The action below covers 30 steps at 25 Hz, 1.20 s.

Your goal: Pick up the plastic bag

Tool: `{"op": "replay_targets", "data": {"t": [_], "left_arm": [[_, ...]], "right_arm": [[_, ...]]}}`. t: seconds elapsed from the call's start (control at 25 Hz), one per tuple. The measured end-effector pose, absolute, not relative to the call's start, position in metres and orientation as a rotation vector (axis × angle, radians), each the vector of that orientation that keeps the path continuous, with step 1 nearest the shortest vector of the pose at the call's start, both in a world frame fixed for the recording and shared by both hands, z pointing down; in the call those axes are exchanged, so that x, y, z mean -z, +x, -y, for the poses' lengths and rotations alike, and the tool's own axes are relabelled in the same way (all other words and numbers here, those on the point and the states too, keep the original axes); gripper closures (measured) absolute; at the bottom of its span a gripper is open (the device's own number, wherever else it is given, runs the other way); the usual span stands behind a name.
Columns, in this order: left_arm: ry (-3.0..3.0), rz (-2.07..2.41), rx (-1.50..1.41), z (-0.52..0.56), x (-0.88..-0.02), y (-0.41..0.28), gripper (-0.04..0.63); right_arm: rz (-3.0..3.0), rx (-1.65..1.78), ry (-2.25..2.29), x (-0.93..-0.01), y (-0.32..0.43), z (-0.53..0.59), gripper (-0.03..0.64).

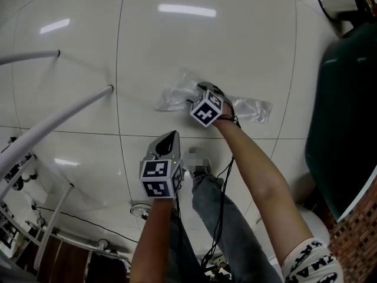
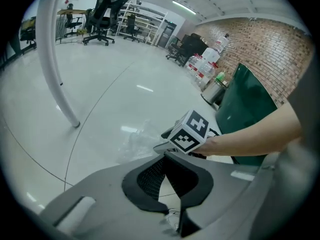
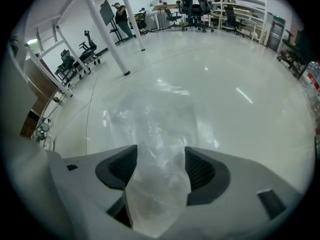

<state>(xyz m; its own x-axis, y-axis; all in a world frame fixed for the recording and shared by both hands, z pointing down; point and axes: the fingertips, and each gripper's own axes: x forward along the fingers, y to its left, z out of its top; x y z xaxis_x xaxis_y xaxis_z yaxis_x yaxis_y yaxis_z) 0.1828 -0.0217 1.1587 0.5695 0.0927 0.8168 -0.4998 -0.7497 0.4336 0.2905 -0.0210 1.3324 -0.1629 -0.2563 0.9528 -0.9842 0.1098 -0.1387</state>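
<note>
One clear crumpled plastic bag (image 1: 254,108) lies on the white floor (image 1: 70,58). Two units: right hand-held gripper (image 3: 161,158) has jaws apart, straddling the bag; left hand-held gripper (image 1: 169,138) is closed and empty.

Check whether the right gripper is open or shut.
Open: the right gripper's jaws stand apart, the bag bunched between them.

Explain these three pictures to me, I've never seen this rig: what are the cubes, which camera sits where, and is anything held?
There is no robot. A person holds a hand-held gripper in each hand, and the marker cubes are parts of those. The head view looks down at the white floor, where a clear plastic bag lies. The other two cameras ride on the grippers. The right hand-held gripper has its jaws apart with the bag bunched between them, not clamped. The left hand-held gripper is shut and empty.
</note>
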Motion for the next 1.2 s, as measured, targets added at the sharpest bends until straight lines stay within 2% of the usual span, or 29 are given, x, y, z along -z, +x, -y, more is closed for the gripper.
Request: {"op": "replay_targets", "data": {"t": [0.2,0.28,0.32,0.44,0.52,0.6,0.84,1.04,1.2], "left_arm": [[2.109,0.323,-1.085,0.014,-1.151,0.184,0.595],[2.109,0.324,-1.069,0.011,-1.148,0.186,0.595],[2.104,0.326,-1.062,0.010,-1.146,0.187,0.595],[2.089,0.319,-1.046,0.007,-1.138,0.187,0.595],[2.094,0.315,-1.048,0.006,-1.131,0.184,0.595],[2.086,0.319,-1.044,0.002,-1.127,0.180,0.595],[2.038,0.373,-1.040,-0.009,-1.100,0.156,0.595],[2.071,0.377,-0.993,-0.009,-1.042,0.172,0.595],[2.158,0.333,-0.945,-0.012,-0.963,0.192,0.595]], "right_arm": [[1.532,-1.018,1.146,-1.353,0.288,0.011,0.304],[1.526,-0.953,1.108,-1.353,0.284,0.009,0.326],[1.525,-0.931,1.089,-1.354,0.282,0.008,0.372],[1.502,-0.929,1.070,-1.353,0.276,0.003,0.420],[1.478,-0.935,1.072,-1.353,0.274,0.002,0.552],[1.471,-0.977,1.086,-1.356,0.274,-0.002,0.607],[1.553,-1.084,1.280,-1.302,0.288,-0.005,0.615],[1.621,-1.133,1.579,-1.195,0.309,-0.003,0.614],[1.690,-1.155,1.762,-1.091,0.316,-0.005,0.614]]}}
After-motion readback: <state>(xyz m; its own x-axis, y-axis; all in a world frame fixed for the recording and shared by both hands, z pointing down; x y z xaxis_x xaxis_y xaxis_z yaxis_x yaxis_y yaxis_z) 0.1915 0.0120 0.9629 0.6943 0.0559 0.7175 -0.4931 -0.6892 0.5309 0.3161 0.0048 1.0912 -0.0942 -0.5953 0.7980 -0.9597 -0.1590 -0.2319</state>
